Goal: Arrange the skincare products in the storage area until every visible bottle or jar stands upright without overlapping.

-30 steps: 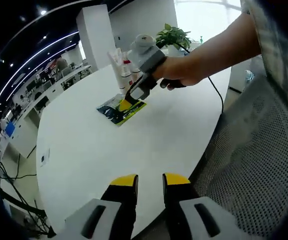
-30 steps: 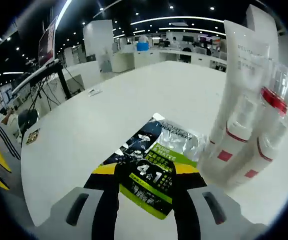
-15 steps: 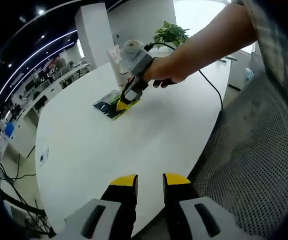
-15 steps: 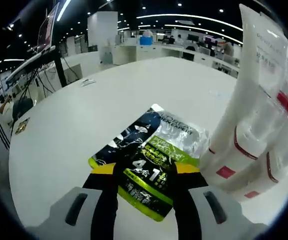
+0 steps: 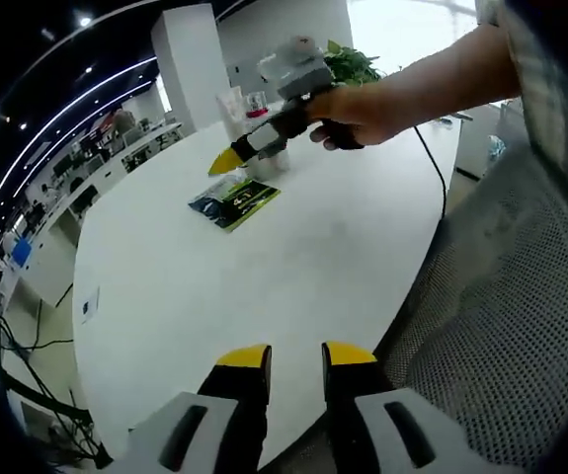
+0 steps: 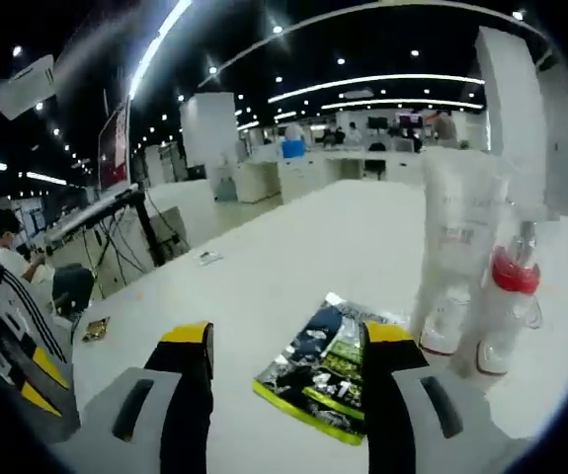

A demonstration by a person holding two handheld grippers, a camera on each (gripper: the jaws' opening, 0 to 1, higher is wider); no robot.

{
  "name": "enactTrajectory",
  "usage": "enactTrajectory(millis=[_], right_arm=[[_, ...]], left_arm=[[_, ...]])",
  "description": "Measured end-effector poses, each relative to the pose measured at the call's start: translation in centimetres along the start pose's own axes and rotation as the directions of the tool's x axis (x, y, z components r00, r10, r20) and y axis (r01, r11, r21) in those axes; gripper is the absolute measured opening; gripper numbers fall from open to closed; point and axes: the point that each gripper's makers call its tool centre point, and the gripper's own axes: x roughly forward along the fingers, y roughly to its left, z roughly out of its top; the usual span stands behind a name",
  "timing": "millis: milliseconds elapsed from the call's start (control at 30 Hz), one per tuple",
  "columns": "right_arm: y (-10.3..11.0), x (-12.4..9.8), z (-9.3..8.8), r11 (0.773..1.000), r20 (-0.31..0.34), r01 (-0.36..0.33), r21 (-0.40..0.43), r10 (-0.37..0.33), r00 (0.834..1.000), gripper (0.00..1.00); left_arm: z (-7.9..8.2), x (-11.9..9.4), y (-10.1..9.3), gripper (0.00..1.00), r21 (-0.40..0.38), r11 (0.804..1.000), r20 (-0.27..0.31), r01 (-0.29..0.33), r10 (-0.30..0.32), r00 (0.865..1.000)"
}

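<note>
On the white surface (image 6: 293, 247) the tube (image 6: 453, 252) and red-collared bottle (image 6: 504, 311) already stand upright, while the sachet (image 6: 331, 367) lies flat beside them, below the released, empty right gripper (image 6: 285, 341); left gripper (image 5: 294, 357) idles open.

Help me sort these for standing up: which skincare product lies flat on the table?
The green-and-black sachet lies flat; the white tube and red-collared bottle beside it stand upright.
</note>
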Motion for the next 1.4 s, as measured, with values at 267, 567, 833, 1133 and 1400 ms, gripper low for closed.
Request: enactTrajectory(millis=[267, 567, 833, 1133, 1400], right_arm=[[7.1, -4.6, 2.6, 0.978, 0.141, -0.188, 0.093, 0.174, 0.975, 0.93], [10.0, -8.5, 1.0, 0.977, 0.016, -0.192, 0.094, 0.191, 0.981, 0.99], [13.1, -11.8, 0.3, 0.978, -0.030, -0.205, 0.045, 0.206, 0.978, 0.96], [13.4, -12.4, -1.3, 0.978, -0.038, -0.179, 0.107, 0.184, 0.982, 0.99], [11.0, -12.2, -2.5, 0.995, -0.101, -0.069, 0.075, 0.077, 0.992, 0.90]], left_arm=[[0.1, -0.1, 0.1, 0.20, 0.013, 1.000, 0.005, -0.015, 0.015, 1.000], [0.4, -0.2, 0.8, 0.21, -0.152, 0.988, 0.022, 0.016, -0.013, 1.000], [3.3, -1.4, 3.3, 0.49, -0.248, 0.968, 0.193, 0.026, 0.023, 0.981], [1.7, -2.6, 7.7, 0.74, -0.383, 0.924, 0.161, -0.023, 0.092, 0.983], [-4.3, -2.5, 10.8, 0.77, -0.186, 0.966, -0.088, -0.180, 0.166, 0.982]])
